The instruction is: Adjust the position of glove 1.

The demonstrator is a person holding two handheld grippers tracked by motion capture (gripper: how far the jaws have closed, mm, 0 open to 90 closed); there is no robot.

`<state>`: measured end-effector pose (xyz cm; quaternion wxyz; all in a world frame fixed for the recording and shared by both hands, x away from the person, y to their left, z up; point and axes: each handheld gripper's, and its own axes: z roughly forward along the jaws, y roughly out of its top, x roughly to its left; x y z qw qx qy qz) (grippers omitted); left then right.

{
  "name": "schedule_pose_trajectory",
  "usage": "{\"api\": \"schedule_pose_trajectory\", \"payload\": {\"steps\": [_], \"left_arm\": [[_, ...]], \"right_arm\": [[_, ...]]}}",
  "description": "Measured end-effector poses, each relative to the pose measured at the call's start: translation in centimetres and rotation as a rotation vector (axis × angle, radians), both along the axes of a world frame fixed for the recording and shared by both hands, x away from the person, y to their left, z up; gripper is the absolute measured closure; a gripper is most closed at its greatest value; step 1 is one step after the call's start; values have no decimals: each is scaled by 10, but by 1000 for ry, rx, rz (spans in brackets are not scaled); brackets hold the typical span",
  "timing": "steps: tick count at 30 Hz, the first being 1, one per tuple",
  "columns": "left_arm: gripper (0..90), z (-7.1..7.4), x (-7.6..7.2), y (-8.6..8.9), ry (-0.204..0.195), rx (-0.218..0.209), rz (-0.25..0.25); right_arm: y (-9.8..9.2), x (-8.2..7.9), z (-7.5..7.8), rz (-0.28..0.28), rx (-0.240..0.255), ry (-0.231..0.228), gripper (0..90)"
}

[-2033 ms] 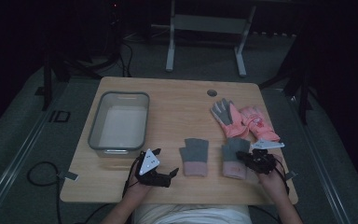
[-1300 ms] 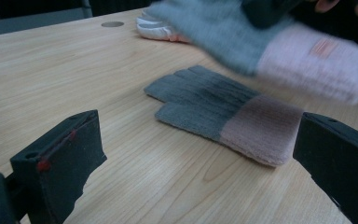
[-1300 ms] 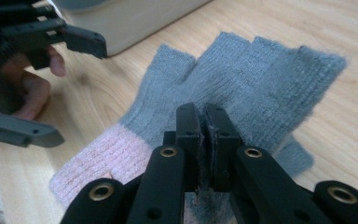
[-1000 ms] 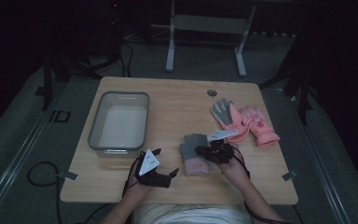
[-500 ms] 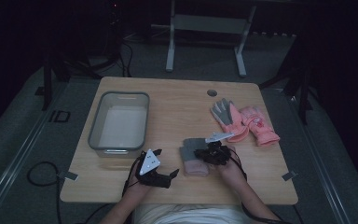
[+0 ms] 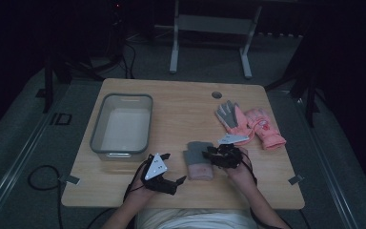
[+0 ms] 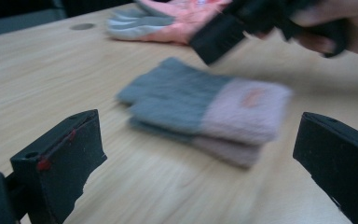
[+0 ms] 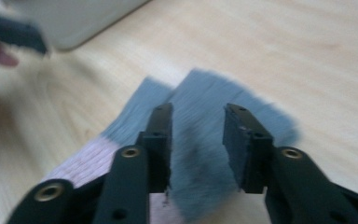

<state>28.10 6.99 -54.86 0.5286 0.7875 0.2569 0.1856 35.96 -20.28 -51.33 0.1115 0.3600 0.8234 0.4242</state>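
Two grey gloves with pink cuffs (image 6: 199, 162) lie stacked one on the other at the table's front middle; the pile (image 7: 205, 109) is two layers deep in the left gripper view. My right gripper (image 6: 208, 153) hovers just over the top glove's grey fingers (image 8: 205, 84). Its jaws have just been opening and stand apart over the fabric without pressing it (image 8: 198, 116). My left gripper (image 6: 173, 167) rests near the front edge, left of the pile, its jaws wide open and empty (image 7: 198, 126).
A grey plastic bin (image 6: 95, 136) stands at the left of the table (image 6: 181, 109). A pair of pink gloves (image 6: 250, 121) lies at the right rear, near a round cable hole (image 6: 216, 94). Bare wood lies between bin and gloves.
The right gripper carried a grey and pink glove leftward from the table's right front and laid it on the other one. Its jaws then parted. The left gripper stayed put.
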Motion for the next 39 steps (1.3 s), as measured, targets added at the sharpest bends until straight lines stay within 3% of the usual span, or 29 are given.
{"api": "schedule_pose_trajectory", "payload": {"steps": [1,4,8,9,10,11,12,13,14,15,17,22,23,25,28,31,32,35,36,39], "left_arm": [[42,4,-1,-4,21,36,7],[62,14,-3,-16,26,121,28],[107,18,-2,-29,24,195,-106],[115,18,-2,-29,24,195,-106],[116,19,1,-39,33,216,-165],[133,19,3,-44,39,231,-191],[142,19,3,-44,39,231,-191],[144,19,6,-53,15,280,-224],[150,19,6,-53,15,280,-224],[150,18,9,-61,-5,322,-241],[153,15,12,-66,-26,368,-254],[220,7,18,-70,-19,406,-287],[233,3,20,-71,-23,432,-291],[234,2,21,-71,-22,430,-289],[333,0,24,-69,-43,453,-279],[332,-4,24,-68,-48,467,-275],[332,-5,23,-69,-67,483,-270],[321,-6,22,-70,-73,480,-267],[321,-7,24,-71,-65,470,-266],[357,-6,26,-72,-59,479,-265]], "right_arm": [[-4,2,3,-9,3,-8,603],[-13,9,9,-36,11,-20,589],[-17,18,12,-50,8,-24,570],[-17,18,12,-50,8,-24,570],[-17,25,11,-50,4,-13,556],[-17,28,11,-52,1,-4,546],[-17,28,11,-52,1,-4,546],[-15,34,9,-52,-2,12,538],[-15,34,9,-52,-2,12,538],[-12,39,6,-52,1,26,525],[-9,43,2,-50,0,35,500],[-3,53,-10,-57,-19,68,470],[-1,56,-17,-69,-41,90,445],[0,58,-20,-74,-46,102,427],[0,59,-33,-71,-68,149,403],[-2,58,-36,-73,-53,148,399],[-2,58,-36,-73,-53,148,399],[0,56,-35,-68,-78,140,409],[1,55,-35,-59,-77,140,490],[2,54,-35,-44,-56,167,597]]}}
